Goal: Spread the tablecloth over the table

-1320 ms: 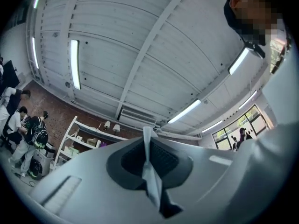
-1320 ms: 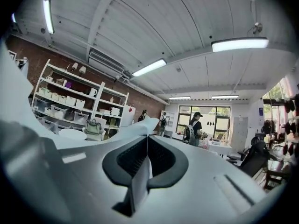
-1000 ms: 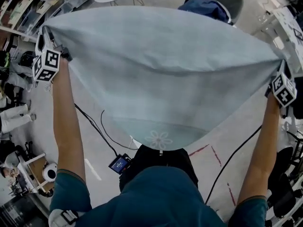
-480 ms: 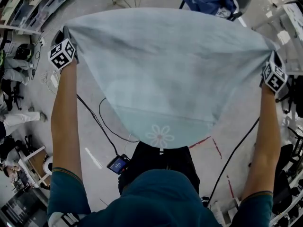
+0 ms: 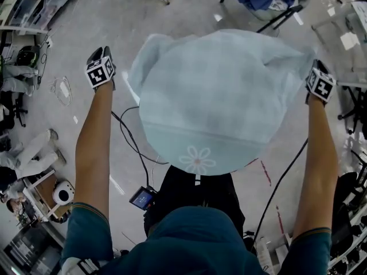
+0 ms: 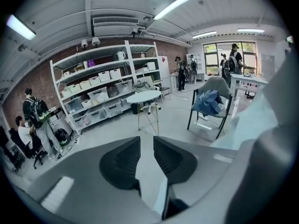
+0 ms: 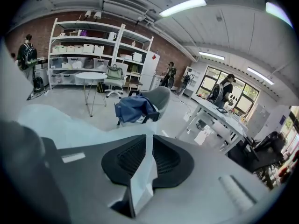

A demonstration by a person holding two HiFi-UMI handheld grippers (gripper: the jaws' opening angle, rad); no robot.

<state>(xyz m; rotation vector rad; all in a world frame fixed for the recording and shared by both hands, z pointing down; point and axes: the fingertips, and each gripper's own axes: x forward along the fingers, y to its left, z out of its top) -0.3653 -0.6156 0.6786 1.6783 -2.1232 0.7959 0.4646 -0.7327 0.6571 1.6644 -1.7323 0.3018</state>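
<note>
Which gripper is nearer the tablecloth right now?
Right. The right gripper has a corner of the tablecloth clamped between its jaws; the left gripper sits off the cloth's left edge, apart from it, jaws open and empty.

Both arms extended forward, spread wide. Left gripper (image 6: 146,146): fingers slightly apart, empty. Right gripper (image 7: 148,148): fingers clamped on tablecloth (image 5: 212,102).

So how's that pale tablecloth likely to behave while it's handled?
Probably floppy: the tablecloth billows and its free left corner droops apart from the left gripper. Likely light, since the right gripper holds it by one pinched corner.
</note>
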